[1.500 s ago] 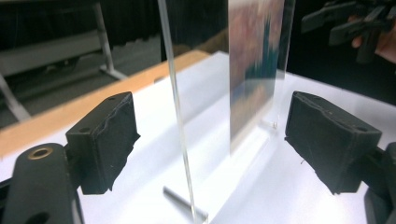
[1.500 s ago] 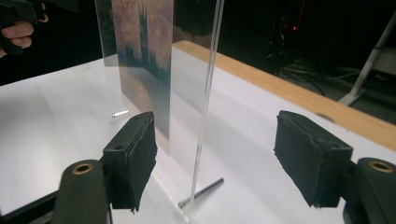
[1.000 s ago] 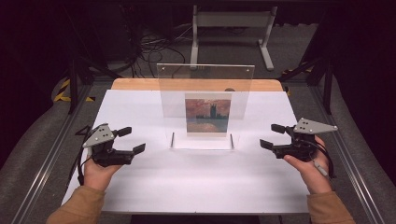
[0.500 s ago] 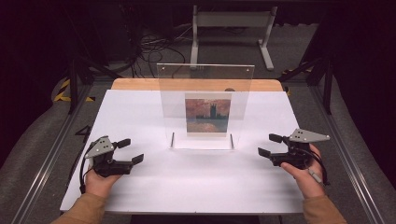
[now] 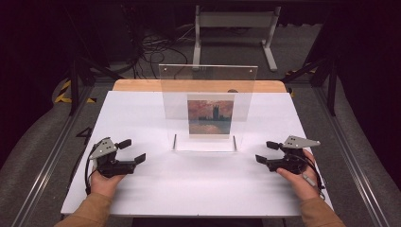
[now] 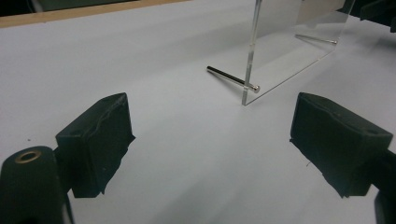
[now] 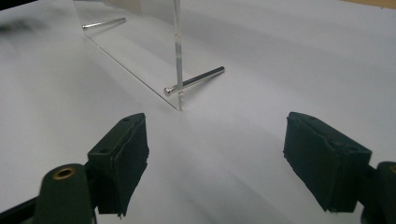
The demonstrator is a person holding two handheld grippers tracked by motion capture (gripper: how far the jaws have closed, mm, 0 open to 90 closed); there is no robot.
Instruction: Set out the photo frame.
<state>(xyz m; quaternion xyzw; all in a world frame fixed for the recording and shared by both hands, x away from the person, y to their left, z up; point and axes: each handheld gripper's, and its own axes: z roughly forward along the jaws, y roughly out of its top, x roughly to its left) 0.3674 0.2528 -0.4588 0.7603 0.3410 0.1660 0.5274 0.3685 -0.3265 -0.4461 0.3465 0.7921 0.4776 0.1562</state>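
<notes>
one clear plastic stand (image 5: 208,106) is set upright near the middle of the white board (image 5: 142,113), and one small picture (image 5: 210,117) of a dark building under a reddish sky is seen inside it, low and centred. two thin metal pins are counted at the foot of the stand, one at each lower corner; the left pin (image 6: 232,78) is seen passing through the clear panel just above the board, and the right pin (image 7: 194,79) is seen doing the same on the other side. four small screw dots are made out at the corners of the panel in the high view.

two grippers are counted, each held in one hand. the left gripper (image 5: 130,150) is held low over the board at the near left, well apart from the stand, and its two black jaws are spread wide with nothing between them. the right gripper (image 5: 267,152) is held at the near right, also clear of the stand, with its two jaws likewise parted and empty. the left hand (image 5: 105,182) and the right hand (image 5: 300,177) are seen resting at the near edge of the board. one strip of wooden tabletop (image 5: 137,85) is seen behind the board.
</notes>
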